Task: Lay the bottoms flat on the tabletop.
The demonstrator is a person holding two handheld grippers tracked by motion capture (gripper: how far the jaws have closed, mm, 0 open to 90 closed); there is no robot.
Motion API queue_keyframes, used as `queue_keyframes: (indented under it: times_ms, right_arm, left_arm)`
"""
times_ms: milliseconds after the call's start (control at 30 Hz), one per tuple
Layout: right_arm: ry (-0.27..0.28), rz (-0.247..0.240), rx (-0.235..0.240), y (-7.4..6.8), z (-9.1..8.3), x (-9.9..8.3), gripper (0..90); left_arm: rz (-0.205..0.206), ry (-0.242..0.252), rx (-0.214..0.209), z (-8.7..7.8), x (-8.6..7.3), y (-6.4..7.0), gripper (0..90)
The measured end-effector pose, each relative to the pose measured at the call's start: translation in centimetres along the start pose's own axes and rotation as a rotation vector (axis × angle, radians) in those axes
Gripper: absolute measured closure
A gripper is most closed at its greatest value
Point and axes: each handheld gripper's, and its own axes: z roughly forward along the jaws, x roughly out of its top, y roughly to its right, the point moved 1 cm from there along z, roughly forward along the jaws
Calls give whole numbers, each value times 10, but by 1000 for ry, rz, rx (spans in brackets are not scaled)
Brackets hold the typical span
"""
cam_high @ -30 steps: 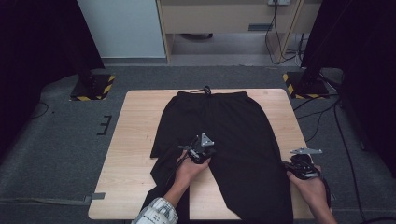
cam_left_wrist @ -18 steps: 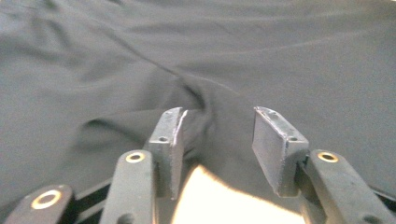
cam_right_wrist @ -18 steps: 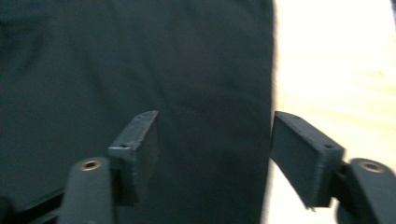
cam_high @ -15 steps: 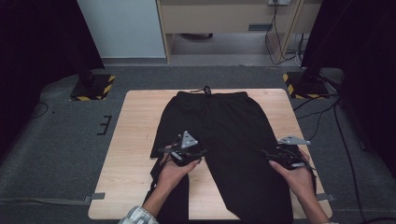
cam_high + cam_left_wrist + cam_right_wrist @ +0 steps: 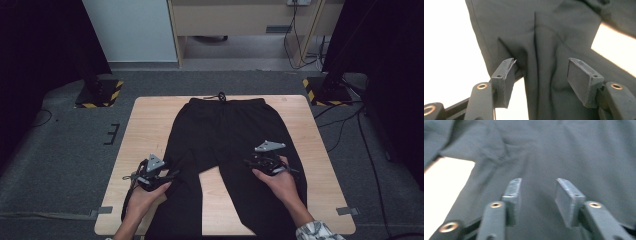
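A pair of black trousers (image 5: 225,145) lies flat on a light wooden table (image 5: 145,130), waistband at the far edge and legs running toward the person. At the left, the left gripper (image 5: 172,175) hovers at the outer edge of the left trouser leg, its jaws spread wide with fabric between them, not pinched. At the right, the right gripper (image 5: 247,161) sits over the right leg, jaws parted, grasping nothing.
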Motion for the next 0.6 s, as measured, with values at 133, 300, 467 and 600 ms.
queue_keyframes:
  times_ms: [133,300,467,600]
  right_arm:
    - [-7,-21,31,-15,14,11,699]
    - [-20,-67,55,-31,22,23,755]
    - [-17,-90,87,-45,29,35,775]
    - [-24,-114,116,-57,42,44,733]
  left_arm:
    - [23,-37,-14,5,-4,1,478]
    - [31,-55,-9,8,-2,3,740]
    - [31,-64,-29,10,-2,5,850]
    - [18,-62,-21,12,-2,5,847]
